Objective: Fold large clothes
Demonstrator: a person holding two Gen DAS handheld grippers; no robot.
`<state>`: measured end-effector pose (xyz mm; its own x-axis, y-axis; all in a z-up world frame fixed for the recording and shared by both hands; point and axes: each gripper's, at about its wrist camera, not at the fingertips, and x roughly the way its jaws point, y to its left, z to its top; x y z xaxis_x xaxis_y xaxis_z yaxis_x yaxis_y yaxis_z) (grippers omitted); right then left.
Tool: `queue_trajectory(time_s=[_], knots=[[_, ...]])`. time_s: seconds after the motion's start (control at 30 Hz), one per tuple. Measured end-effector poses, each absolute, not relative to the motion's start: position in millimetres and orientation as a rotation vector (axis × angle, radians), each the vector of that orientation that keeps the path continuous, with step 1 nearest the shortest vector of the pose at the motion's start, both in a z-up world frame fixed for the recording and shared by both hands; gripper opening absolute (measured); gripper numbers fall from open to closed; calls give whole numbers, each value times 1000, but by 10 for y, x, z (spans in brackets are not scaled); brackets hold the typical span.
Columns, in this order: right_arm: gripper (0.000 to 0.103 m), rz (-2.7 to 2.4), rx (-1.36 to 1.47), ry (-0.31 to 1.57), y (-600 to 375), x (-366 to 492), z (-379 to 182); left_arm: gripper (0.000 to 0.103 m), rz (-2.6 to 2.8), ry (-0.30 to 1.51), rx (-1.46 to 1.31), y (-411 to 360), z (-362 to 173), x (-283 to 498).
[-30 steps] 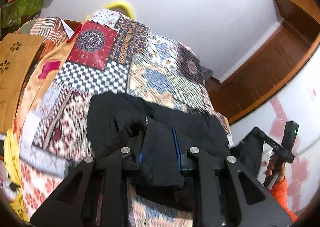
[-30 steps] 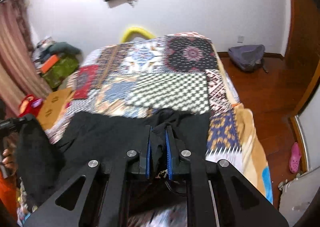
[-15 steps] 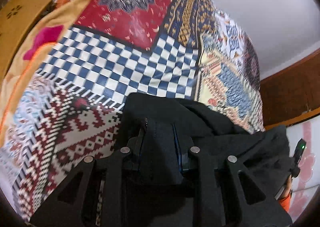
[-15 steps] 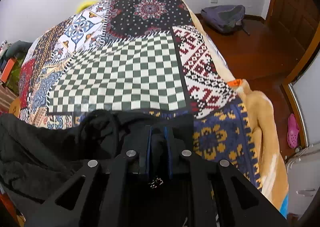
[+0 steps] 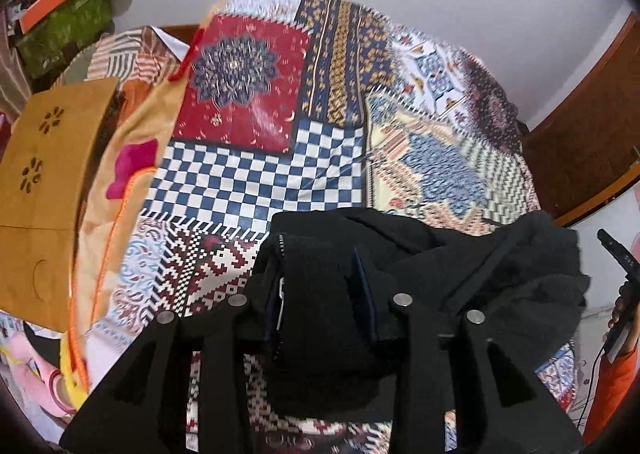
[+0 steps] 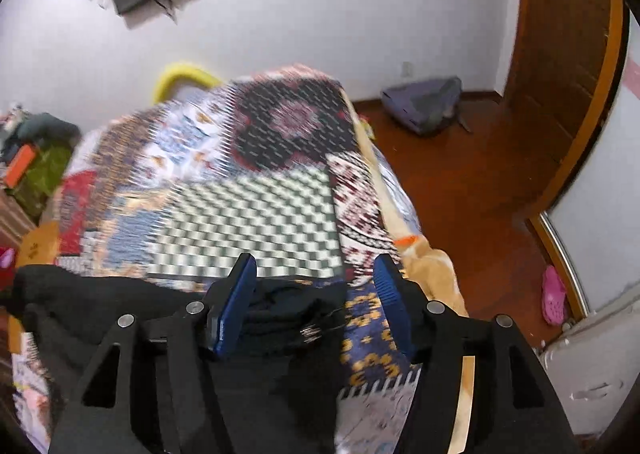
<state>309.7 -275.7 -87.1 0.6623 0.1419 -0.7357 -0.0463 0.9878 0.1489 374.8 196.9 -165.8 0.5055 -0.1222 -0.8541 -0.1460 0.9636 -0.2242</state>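
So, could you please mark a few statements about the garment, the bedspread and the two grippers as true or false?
1. The garment is black. True.
2. It lies on a plain white sheet. False: it lies on a patchwork bedspread.
3. The right gripper is clamped on cloth. False: its jaws are opening, pads clear of the cloth between them.
4. Cloth sits between the left gripper's jaws. True; they are opening.
5. A backpack lies on the floor. True.
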Motion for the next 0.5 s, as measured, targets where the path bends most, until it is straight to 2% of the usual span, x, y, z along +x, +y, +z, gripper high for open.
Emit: queue_trajectory(time_s=[0.1,0.23,0.33,0.5], knots=[[62,198,130,818,-2593,2913,-683,38,9,1035,-309,1975,-1519,3656],[73,301,60,789,-2200,2653,-593,40,-5,1040,-369,2014,-1420,3565],[74,380,28,804,-1901,2513,-697,46,-31,1040,-416,2057,-1373,3501],[74,456,-44,924,-1400,2549,-1187,66,10,979,-355,2054,-1226,3369]])
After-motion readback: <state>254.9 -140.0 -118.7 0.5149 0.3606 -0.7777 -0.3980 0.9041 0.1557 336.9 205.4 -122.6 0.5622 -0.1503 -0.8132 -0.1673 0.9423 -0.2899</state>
